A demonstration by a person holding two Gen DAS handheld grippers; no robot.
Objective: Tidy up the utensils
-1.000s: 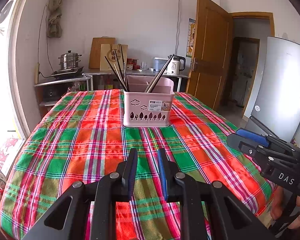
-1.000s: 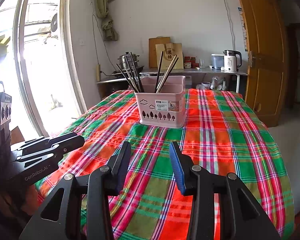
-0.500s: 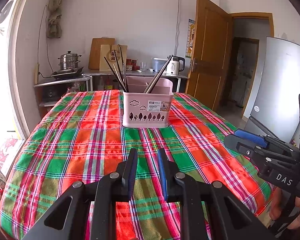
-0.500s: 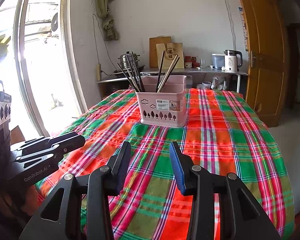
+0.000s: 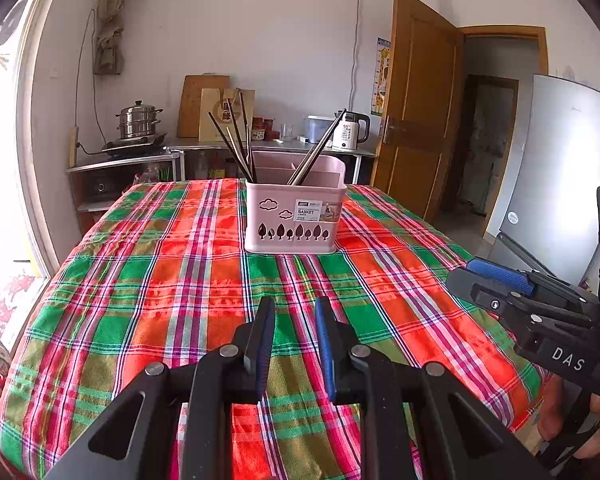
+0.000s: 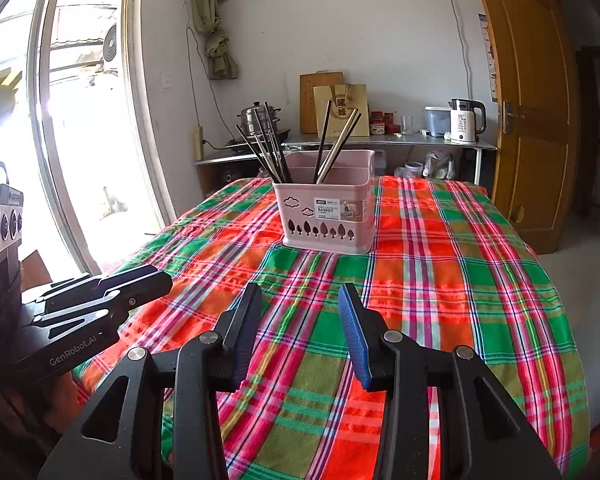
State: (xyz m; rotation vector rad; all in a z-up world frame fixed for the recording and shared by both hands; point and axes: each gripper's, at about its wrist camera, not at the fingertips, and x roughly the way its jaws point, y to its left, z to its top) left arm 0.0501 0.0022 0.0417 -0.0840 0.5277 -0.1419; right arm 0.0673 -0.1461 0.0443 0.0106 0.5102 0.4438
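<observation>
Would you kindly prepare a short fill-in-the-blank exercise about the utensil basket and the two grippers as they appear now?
1. The chopsticks stand inside a ____ coloured basket.
2. The basket stands on a ____ patterned tablecloth.
3. The left gripper holds ____ between its fingers.
4. The fingers of the right gripper stand ____ apart than the left's.

Missing words: pink; plaid; nothing; wider
</observation>
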